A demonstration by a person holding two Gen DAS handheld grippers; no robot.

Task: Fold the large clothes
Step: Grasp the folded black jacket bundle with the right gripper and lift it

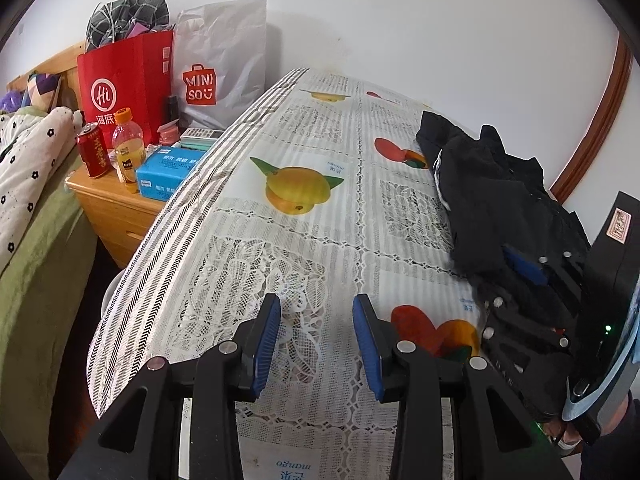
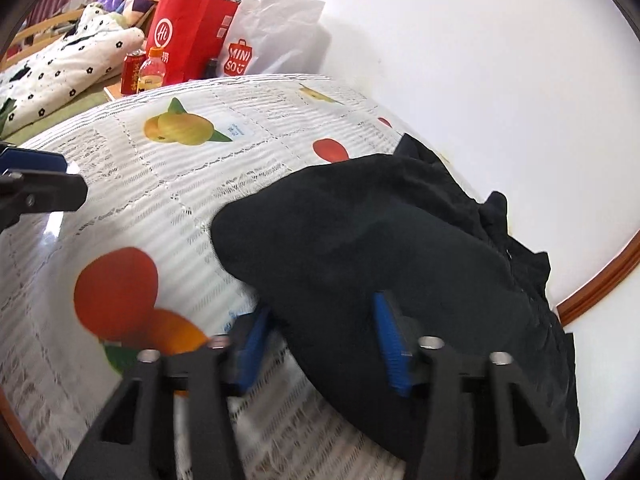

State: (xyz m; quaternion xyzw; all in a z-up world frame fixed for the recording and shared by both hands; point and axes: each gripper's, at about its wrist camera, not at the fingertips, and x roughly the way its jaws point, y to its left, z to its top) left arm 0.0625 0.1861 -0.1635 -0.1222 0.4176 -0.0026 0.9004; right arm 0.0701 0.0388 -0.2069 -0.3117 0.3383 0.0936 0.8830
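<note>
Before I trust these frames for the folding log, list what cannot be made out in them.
- Right hand-held gripper, right wrist view: the black garment bulges between its fingers; whether the pads press it is unclear.
- Garment's type and shape: bunched in both views, cut off low right.
- Tablecloth print, right wrist view: near part blurred.
- Left hand-held gripper, left wrist view: nothing between its fingers.

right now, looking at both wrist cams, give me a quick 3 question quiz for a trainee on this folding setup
1. True or false: the left gripper holds the black garment.
2. Which gripper has cloth between its fingers? A left, B right.
3. What covers the table?

Key: 1 false, its jaws are empty over the cloth. 2 B. 3 a white lace tablecloth with fruit prints.
</note>
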